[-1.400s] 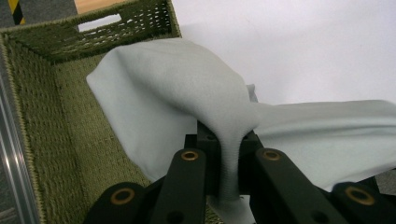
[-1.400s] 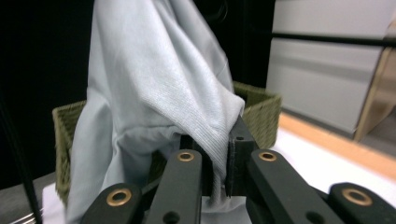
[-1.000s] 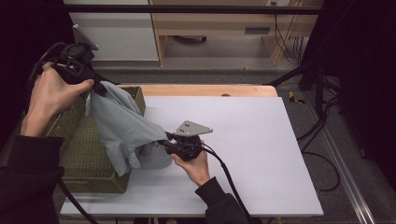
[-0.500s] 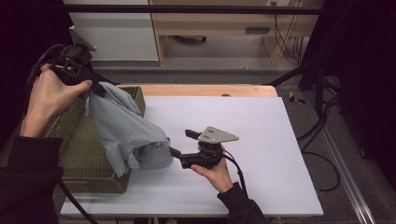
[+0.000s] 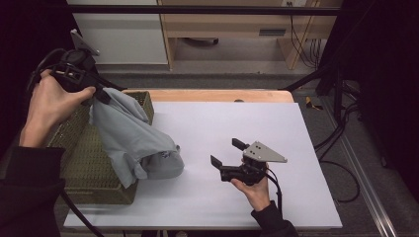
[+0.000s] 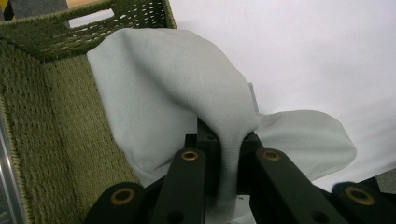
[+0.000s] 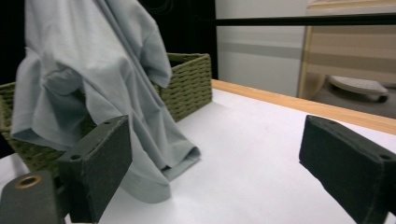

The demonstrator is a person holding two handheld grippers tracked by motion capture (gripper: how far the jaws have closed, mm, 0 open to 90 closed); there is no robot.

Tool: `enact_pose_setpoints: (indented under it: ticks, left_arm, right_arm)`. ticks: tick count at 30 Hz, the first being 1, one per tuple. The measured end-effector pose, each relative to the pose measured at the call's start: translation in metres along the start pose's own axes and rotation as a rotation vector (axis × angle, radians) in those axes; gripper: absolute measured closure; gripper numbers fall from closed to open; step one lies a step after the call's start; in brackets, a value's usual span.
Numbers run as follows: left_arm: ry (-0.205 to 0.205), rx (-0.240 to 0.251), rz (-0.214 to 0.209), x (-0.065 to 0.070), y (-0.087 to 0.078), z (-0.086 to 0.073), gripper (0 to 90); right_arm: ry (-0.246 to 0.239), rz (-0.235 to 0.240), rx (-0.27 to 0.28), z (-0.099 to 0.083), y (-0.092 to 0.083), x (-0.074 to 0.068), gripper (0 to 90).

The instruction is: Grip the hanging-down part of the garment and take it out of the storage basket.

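A light grey garment hangs from my left gripper, which is shut on its top edge above the woven green basket. The garment's lower end lies bunched on the white table, just outside the basket. In the left gripper view the cloth is pinched between the jaws of the left gripper. My right gripper is held just above the table to the right of the garment. Its jaws have just been opening and nothing is between them. Past its own jaws, the right gripper faces the hanging garment and the basket.
The basket sits at the table's left edge. A wooden strip runs along the far edge of the table. Behind it stand a white cabinet and a wooden shelf unit. Cables trail on the floor at the right.
The right gripper has let go of the garment's lower end, opened its jaws and moved right, away from the cloth. The left hand has kept still with the garment.
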State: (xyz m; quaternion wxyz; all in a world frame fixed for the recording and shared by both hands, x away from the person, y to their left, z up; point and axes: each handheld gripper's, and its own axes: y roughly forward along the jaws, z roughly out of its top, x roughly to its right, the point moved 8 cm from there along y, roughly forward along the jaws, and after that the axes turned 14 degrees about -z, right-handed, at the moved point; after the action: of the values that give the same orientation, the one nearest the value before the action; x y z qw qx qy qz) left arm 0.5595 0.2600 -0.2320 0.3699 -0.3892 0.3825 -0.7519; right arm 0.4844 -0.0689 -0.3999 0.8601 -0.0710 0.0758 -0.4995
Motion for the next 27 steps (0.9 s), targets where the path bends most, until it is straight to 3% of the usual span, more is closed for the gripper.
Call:
enact_pose_setpoints:
  ticks: [10, 15, 25, 27]
  left_arm:
    - [0.0, -0.008, -0.001, 0.001, 0.003, 0.001, 84.9]
    - [0.0, -0.009, -0.001, 0.0, 0.002, 0.001, 84.9]
    - [-0.008, -0.006, -0.008, -0.004, 0.001, -0.002, 84.9]
    - [-0.007, -0.005, -0.01, -0.004, 0.002, -0.002, 84.9]
  right_arm:
    - [-0.002, -0.073, 0.016, -0.009, -0.025, 0.023, 4.5]
    - [0.02, -0.121, 0.026, -0.014, -0.039, 0.037, 3.7]
    - [0.039, -0.174, 0.033, -0.032, -0.06, 0.058, 1.9]
    - [0.021, -0.184, 0.036, -0.033, -0.062, 0.061, 1.6]
